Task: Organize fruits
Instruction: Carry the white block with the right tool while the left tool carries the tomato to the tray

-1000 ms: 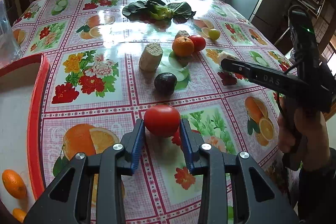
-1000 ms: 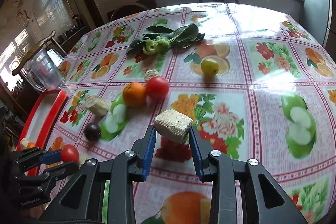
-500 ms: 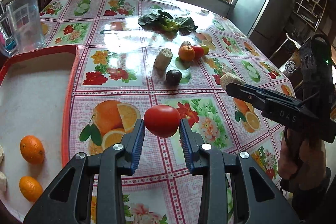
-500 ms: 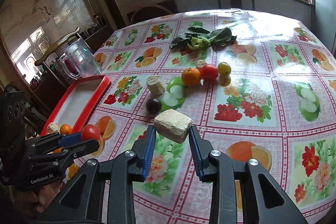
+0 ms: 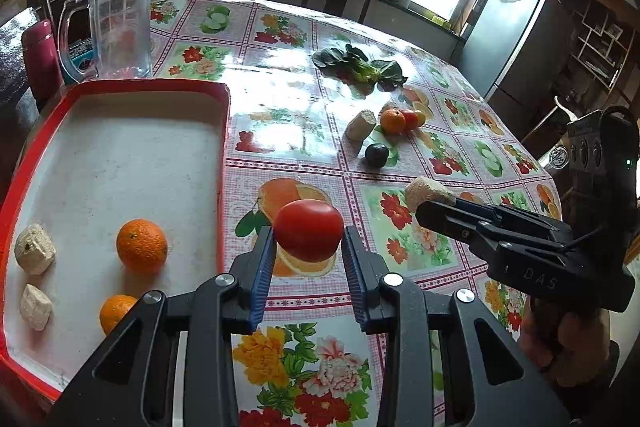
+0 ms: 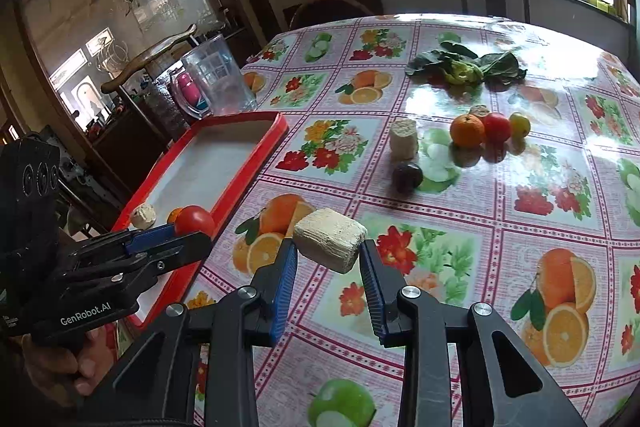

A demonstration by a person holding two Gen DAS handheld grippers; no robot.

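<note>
My left gripper (image 5: 309, 259) is shut on a red tomato (image 5: 309, 229), held above the tablecloth just right of the red tray (image 5: 222, 163). My right gripper (image 6: 328, 267) is shut on a pale beige chunk (image 6: 329, 245), carried over the table beside the tray (image 6: 256, 167). In the tray lie two oranges (image 5: 141, 246) and two beige chunks (image 5: 34, 254). Mid-table sit another orange (image 6: 466, 130), a second tomato (image 6: 497, 127), a yellow-green fruit (image 6: 519, 123), a dark plum (image 6: 407, 177) and a beige cylinder piece (image 6: 404, 143). Each gripper also shows in the other's view.
A clear plastic jug (image 5: 120, 27) and a pink bottle (image 5: 40, 59) stand behind the tray's far end. Leafy greens (image 5: 360, 67) lie further back on the flowered tablecloth (image 5: 304, 355). Chairs and a window counter are beyond the table. A hand (image 5: 568, 343) grips the right tool.
Both grippers have swung left toward the red tray, each keeping its load. The tray, with its oranges and chunks, has come much further into view.
</note>
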